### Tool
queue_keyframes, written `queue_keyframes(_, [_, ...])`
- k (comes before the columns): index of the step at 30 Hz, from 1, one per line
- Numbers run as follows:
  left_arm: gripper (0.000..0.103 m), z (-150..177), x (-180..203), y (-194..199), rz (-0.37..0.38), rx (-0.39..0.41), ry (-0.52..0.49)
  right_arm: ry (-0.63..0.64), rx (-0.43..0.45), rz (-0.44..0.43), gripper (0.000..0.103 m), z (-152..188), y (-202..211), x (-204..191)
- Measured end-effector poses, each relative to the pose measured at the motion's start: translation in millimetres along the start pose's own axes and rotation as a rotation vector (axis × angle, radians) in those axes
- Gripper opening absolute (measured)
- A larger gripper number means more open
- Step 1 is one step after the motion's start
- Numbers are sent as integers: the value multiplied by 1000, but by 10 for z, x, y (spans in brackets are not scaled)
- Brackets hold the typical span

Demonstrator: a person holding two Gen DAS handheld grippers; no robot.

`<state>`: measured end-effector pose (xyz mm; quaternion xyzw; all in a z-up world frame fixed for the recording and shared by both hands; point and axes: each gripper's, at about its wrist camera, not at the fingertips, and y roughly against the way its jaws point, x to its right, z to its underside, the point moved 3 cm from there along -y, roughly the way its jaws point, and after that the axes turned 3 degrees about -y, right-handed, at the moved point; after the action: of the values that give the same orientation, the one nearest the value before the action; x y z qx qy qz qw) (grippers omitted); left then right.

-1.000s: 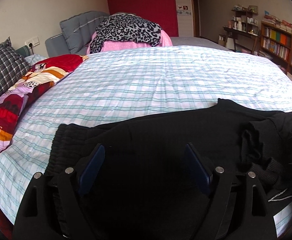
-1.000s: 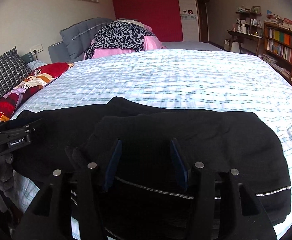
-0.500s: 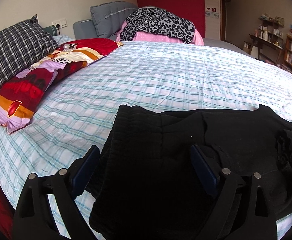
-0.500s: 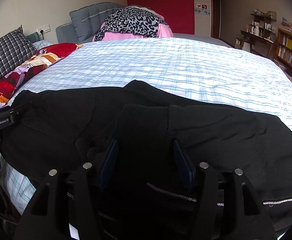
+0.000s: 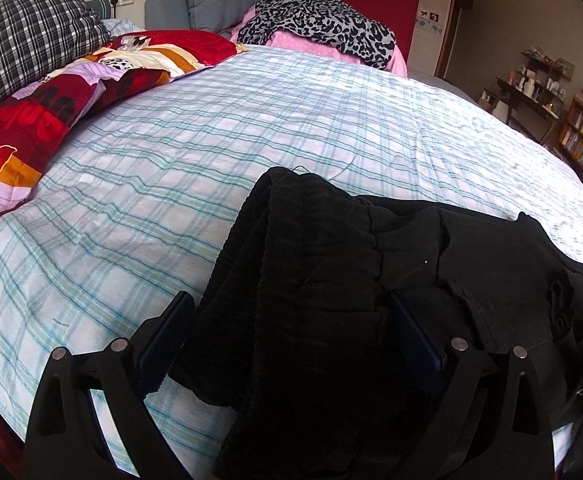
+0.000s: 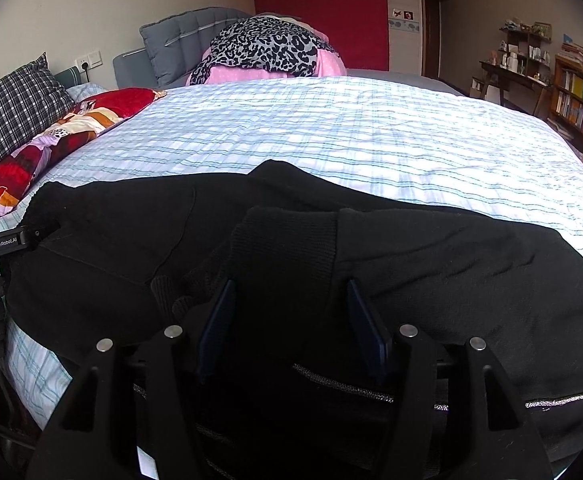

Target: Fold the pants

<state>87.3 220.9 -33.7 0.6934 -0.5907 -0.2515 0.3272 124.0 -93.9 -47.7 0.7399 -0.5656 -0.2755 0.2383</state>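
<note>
Lying between two spread tongs: one pants

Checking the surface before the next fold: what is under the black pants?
The black pants lie on the blue-checked bedsheet, which shows all around them. The sheet directly beneath is covered, so anything lying there cannot be seen.

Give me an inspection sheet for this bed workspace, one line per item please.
Surface: blue-and-white checked bedsheet, lightly wrinkled.
Job's things: black knit pants, bunched along the near edge, ribbed waistband at the left end.
Clutter: red patterned pillow, dark plaid pillow, leopard-print cloth on pink bedding.
Grippers: left gripper open; right gripper open; fingers straddle the fabric.
Cables: nothing seen.
Surroundings: bookshelf, red wall panel.
</note>
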Motion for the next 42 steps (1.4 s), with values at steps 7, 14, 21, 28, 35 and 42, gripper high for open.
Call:
queue_keyframes(7, [93, -8, 14, -115, 21, -21, -27, -9, 8, -11, 60, 10, -5, 16])
queue_keyframes(14, [57, -16, 21, 17, 156, 1, -20, -16, 10, -22, 60, 8, 1, 35])
queue_keyframes(21, [41, -151, 223, 381, 183, 73, -25, -23, 15, -31, 60, 14, 7, 40])
queue_keyframes(28, [27, -348, 626, 748, 221, 138, -79, -51, 34, -60, 60, 13, 60, 86])
queue_keyframes(35, [14, -505, 1229, 1037, 297, 185, -191, -84, 59, -96, 60, 13, 128, 148])
queue_keyframes(42, [15, -590, 1058, 897, 187, 157, -164, -86, 62, -112, 60, 34, 141, 172])
